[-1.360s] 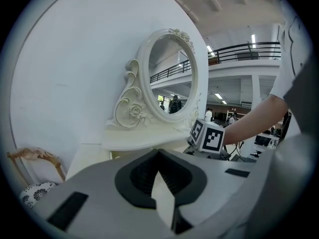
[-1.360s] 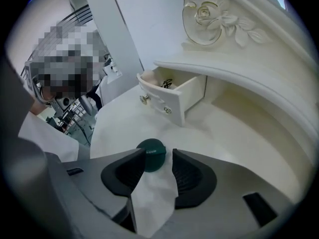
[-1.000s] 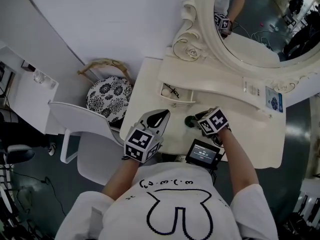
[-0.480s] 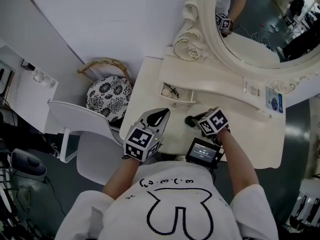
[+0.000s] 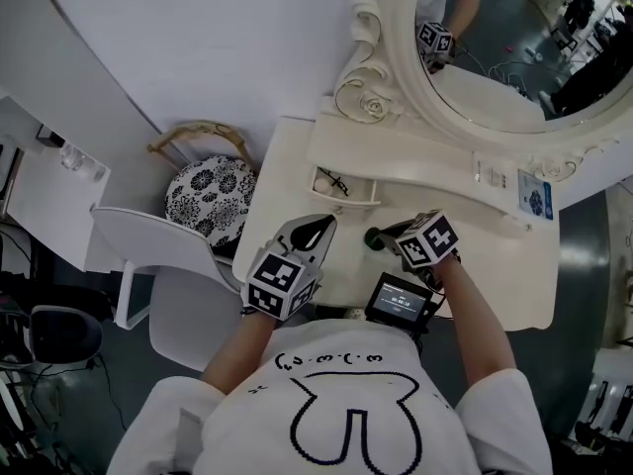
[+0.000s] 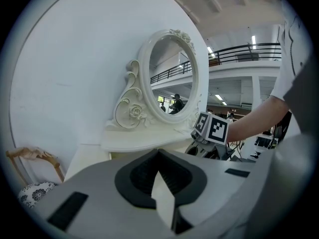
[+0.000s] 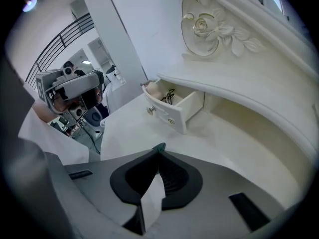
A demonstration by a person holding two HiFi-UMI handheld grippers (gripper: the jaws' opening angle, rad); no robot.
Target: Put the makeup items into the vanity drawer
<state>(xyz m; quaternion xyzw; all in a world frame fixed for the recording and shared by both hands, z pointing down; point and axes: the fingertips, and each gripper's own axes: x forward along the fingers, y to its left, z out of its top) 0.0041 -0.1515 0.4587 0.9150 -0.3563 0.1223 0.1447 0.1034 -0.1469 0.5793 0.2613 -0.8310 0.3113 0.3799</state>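
Note:
The white vanity's small drawer (image 5: 348, 202) stands open under the mirror shelf; a thin dark item and a pale round one lie inside. In the right gripper view the drawer (image 7: 172, 114) is just ahead, to the left. My right gripper (image 5: 386, 236) hovers over the tabletop right of the drawer, shut on a small dark green makeup item (image 5: 374, 237). Only the item's teal tip (image 7: 159, 146) pokes out between the jaws of the right gripper (image 7: 159, 152). My left gripper (image 5: 321, 223) stays near the table's front edge, shut and with nothing in it (image 6: 158, 152).
The oval mirror (image 5: 475, 57) in its carved frame rises behind the shelf. The white tabletop (image 5: 485, 285) stretches to the right. A white chair (image 5: 163, 255) and a floral cushion (image 5: 203, 191) stand left of the vanity. A small screen (image 5: 401, 302) sits below my right hand.
My right gripper has lifted slightly with the dark green item at its tips. My left gripper has kept still.

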